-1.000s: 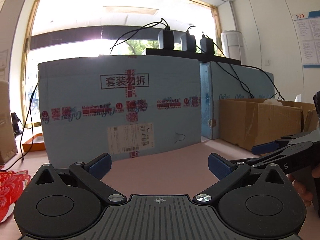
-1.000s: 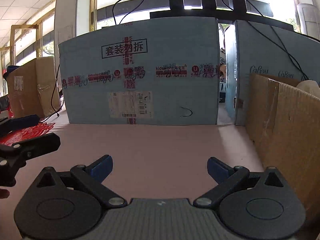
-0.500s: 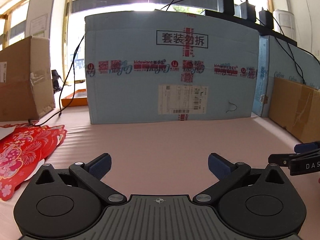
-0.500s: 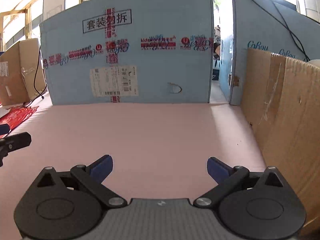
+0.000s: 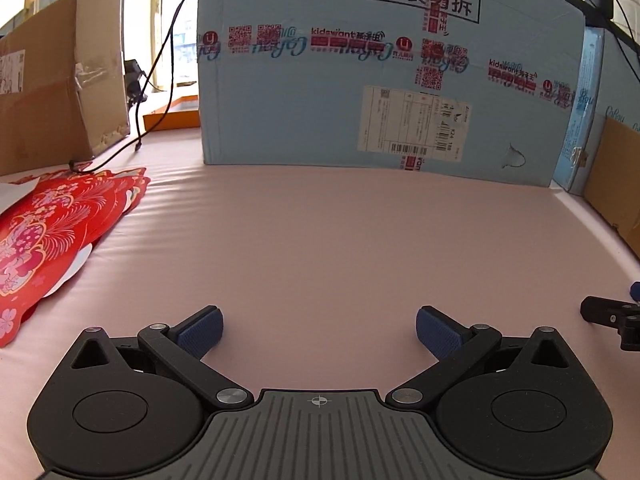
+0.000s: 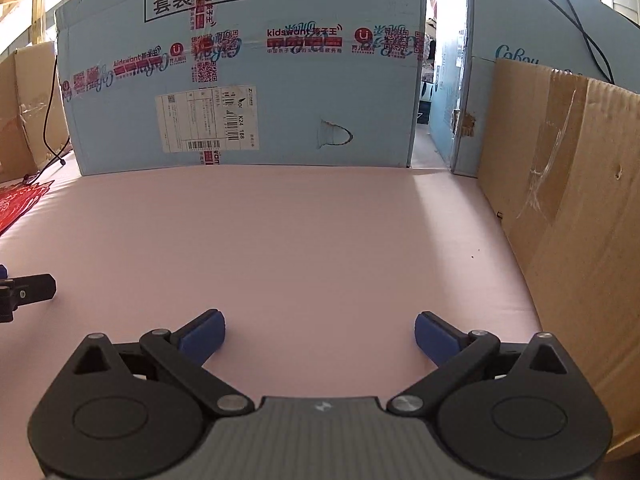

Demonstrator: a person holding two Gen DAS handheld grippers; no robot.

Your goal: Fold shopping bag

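Both claws, left & right, wide, empty over bare pink mat; red bag prob. flat at left edge.

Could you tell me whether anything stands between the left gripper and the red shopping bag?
Nothing visible does. The left gripper is open over bare pink table; the red shopping bag lies flat to its left, with only tabletop between them.

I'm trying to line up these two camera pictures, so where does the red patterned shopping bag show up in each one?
Left wrist view: the red patterned shopping bag lies flat on the pink table at the left edge.
Right wrist view: only a corner of it shows, far left.
Shared landmark: the white shipping label on the big light-blue cardboard box.
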